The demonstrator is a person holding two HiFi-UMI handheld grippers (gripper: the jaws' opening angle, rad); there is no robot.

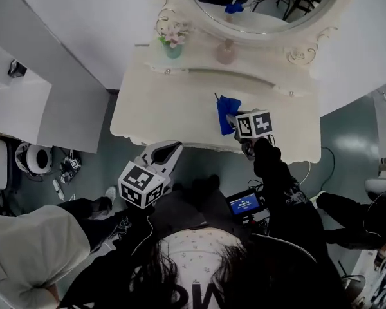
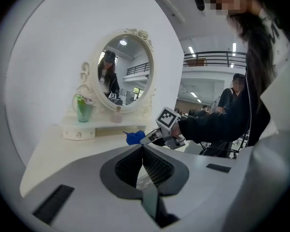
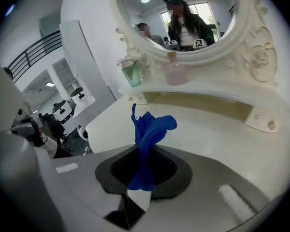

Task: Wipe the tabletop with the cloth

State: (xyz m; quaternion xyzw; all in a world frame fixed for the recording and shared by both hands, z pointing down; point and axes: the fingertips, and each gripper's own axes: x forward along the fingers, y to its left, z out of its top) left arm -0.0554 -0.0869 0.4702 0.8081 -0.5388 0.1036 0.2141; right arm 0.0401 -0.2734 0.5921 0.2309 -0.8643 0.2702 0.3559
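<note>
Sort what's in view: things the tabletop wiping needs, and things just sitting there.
Job: blue cloth, held by the right gripper; white tabletop.
Just there: green vase with flowers, pink bottle, oval mirror, left gripper, jaws together and empty.

Our left gripper (image 1: 169, 153), white plastic with a marker cube on it, sits just off the front edge of the cream dressing tabletop (image 1: 154, 108). Its jaws are pressed together with nothing between them. Our right arm (image 1: 280, 179), in a black sleeve, reaches forward. Our right gripper (image 1: 233, 122) is over the tabletop near its front edge, jaws clamped on a crumpled blue cloth (image 3: 152, 127).
</note>
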